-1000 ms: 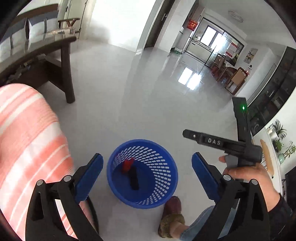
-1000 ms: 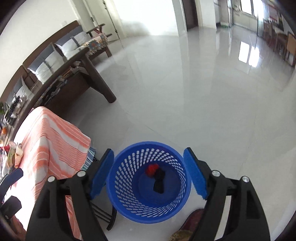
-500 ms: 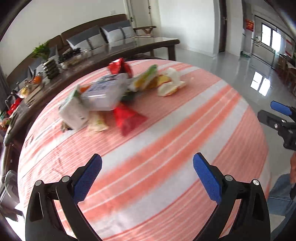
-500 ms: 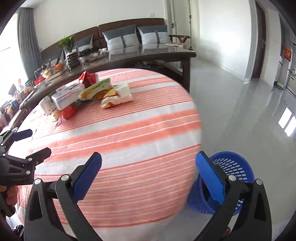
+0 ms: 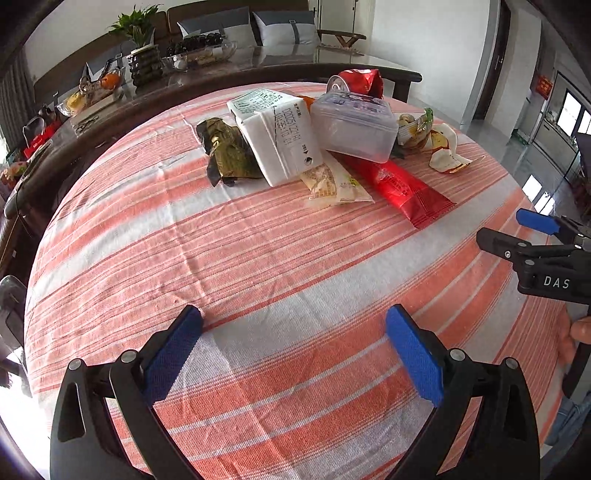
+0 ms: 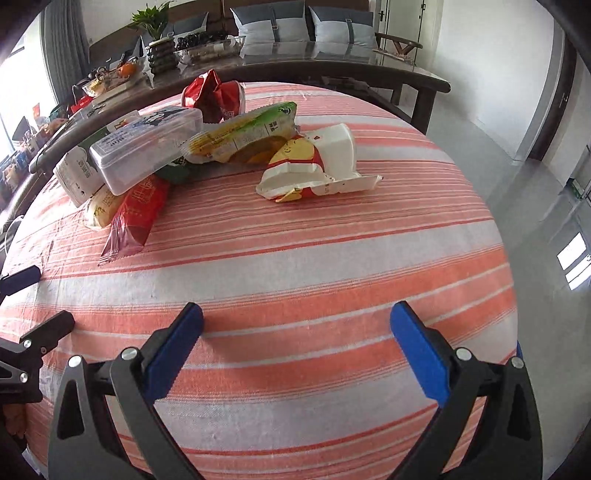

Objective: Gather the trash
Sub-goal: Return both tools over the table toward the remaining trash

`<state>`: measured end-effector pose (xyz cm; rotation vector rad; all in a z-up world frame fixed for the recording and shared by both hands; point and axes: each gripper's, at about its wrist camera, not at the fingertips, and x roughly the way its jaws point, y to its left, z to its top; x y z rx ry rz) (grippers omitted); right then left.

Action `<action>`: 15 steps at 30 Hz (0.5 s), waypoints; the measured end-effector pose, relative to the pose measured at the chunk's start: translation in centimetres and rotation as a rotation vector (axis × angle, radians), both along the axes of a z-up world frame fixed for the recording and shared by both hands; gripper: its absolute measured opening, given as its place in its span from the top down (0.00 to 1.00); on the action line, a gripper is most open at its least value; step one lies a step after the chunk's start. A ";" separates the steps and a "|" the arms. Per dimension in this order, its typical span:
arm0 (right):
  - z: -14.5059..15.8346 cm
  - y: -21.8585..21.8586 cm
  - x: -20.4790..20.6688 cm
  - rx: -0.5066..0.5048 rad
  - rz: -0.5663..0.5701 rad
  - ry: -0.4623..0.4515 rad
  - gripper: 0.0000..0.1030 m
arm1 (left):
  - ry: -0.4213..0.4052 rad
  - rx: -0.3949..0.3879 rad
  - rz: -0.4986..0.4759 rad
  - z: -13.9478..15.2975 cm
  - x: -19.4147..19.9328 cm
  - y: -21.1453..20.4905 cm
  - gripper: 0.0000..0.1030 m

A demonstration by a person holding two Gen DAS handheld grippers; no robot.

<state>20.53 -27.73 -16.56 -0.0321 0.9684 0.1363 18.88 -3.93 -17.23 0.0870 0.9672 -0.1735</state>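
Both views swung basket-to-table; two hand-held grippers [image 5: 293, 354] [image 6: 295, 350] agape.

The table [image 5: 258, 258] is covered with an orange-and-white striped cloth [image 6: 314, 266]. A white carton [image 5: 280, 140] lies on the cloth. Just left of the carton lies a dark gold wrapper [image 5: 225, 151]. To its right lie a pale packet [image 5: 332, 182] and a red packet [image 5: 402, 188].

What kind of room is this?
Probably a living room in a home: a sofa with cushions at the back, a long dark table before it, and a striped tablecloth strewn with snack wrappers.
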 end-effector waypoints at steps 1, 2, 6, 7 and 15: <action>0.0 0.0 0.0 0.000 0.000 0.000 0.04 | -0.001 0.010 0.001 0.0 0.1 -0.3 0.04; 0.0 0.0 0.1 -0.002 0.000 0.001 0.04 | -0.001 0.009 0.002 -0.1 0.1 -0.3 0.04; 0.0 -0.4 0.0 -0.003 -0.002 0.001 0.04 | 0.000 0.004 0.004 -0.2 0.3 -0.2 0.04; 0.0 -0.4 -0.1 -0.004 -0.002 0.001 0.04 | 0.000 0.004 0.004 -0.2 0.3 -0.2 0.04; -0.1 -0.5 0.0 -0.004 -0.001 0.000 0.04 | -0.001 0.004 0.003 -0.3 0.2 -0.3 0.04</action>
